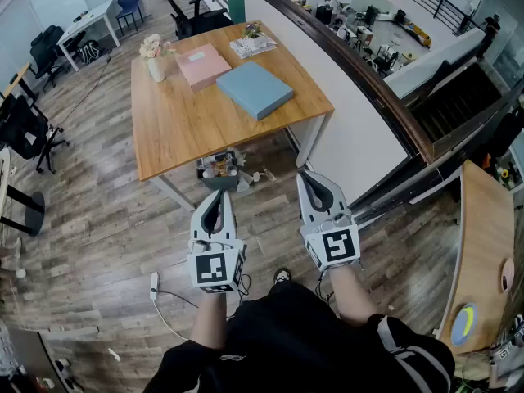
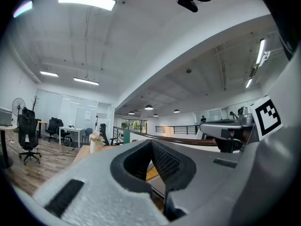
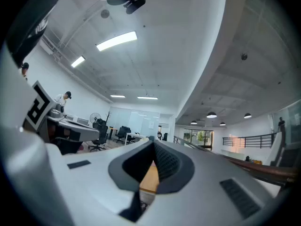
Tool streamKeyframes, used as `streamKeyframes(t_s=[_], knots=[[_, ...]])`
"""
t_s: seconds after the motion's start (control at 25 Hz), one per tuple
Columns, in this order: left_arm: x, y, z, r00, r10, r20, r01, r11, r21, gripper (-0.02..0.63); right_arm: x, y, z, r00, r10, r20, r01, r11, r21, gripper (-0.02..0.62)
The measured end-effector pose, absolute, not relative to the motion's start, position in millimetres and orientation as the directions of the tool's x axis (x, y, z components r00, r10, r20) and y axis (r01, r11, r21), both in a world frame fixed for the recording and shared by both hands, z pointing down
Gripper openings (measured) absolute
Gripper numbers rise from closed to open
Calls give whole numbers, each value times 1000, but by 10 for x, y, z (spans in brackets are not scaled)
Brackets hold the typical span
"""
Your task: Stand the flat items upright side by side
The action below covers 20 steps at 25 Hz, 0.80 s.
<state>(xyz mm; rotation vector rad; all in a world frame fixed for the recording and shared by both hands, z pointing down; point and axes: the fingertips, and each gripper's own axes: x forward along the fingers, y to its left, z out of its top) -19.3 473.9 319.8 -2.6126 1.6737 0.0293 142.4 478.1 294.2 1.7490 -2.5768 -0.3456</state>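
- Two flat items lie on their broad faces on the far half of the wooden table [image 1: 187, 129]: a pink one [image 1: 204, 65] and a blue one [image 1: 255, 88], close together, with the blue one nearer the person and towards the right edge.
- Neither item stands upright, and no gripper touches either one.
- A white vase of pale flowers [image 1: 154, 57] stands just left of the pink item. A stack of printed papers [image 1: 252, 46] sits beyond it at the far right corner.
- A small bin [image 1: 219, 170] filled with odds and ends sits on the plank floor under the table's near edge.
- The left gripper [image 1: 217, 195] is held low in front of the person, well short of the table. Its jaws are closed together with nothing between them, as its own view [image 2: 151, 142] shows.
- The right gripper [image 1: 305, 176] is alongside it, also short of the table and pointing the same way. Its jaws are likewise closed and empty [image 3: 154, 147].
- Black office chairs [image 1: 29, 128] stand at the far left, and a dark handrail [image 1: 360, 76] runs along the right.
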Motion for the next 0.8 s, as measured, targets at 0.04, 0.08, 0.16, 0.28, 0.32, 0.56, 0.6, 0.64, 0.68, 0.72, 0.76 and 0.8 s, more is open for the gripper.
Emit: streamKeyframes(t_s=[0.04,0.08,0.16,0.28,0.32,0.56,0.6,0.64,0.68,0.72,0.76,0.8], knots=[[-153,4709,3196,418,-908,-37,-909,-417,-26,-2,1443,4756,2953,-381,-918,-111,-916,359,178,5],[-112,4679,3196,417,-908,-37,-909,-417,-29,-2,1460,4732,2967,-387,-916,-108,-914,367,171,5],[-23,4622,3206,418,-908,-34,-908,-417,-37,-2,1497,4682,3012,-407,-906,-113,-907,387,165,5],[127,4533,3301,418,-909,-15,-908,-417,-39,-2,1526,4600,3127,-449,-887,-110,-888,429,165,6],[167,4513,3350,414,-910,-8,-910,-413,-36,-2,1521,4583,3171,-464,-881,-97,-880,446,161,6],[204,4395,3555,365,-931,31,-931,-366,-15,64,1596,4443,3398,-507,-860,-52,-858,498,129,51],[181,4355,3583,357,-933,39,-934,-358,-1,85,1614,4392,3434,-510,-858,-59,-857,500,128,58],[161,4312,3616,351,-935,47,-936,-351,10,91,1629,4337,3471,-510,-858,-62,-856,500,128,64],[147,4264,3658,346,-936,57,-938,-346,16,104,1640,4275,3507,-509,-859,-59,-857,499,126,74],[142,4211,3707,345,-936,70,-938,-345,20,118,1647,4212,3536,-506,-861,-54,-859,497,124,83],[145,4155,3759,347,-934,83,-938,-347,24,140,1651,4152,3554,-507,-861,-50,-858,498,122,91],[154,4095,3808,352,-931,95,-936,-350,30,152,1654,4093,3566,-509,-860,-45,-857,501,117,97]])
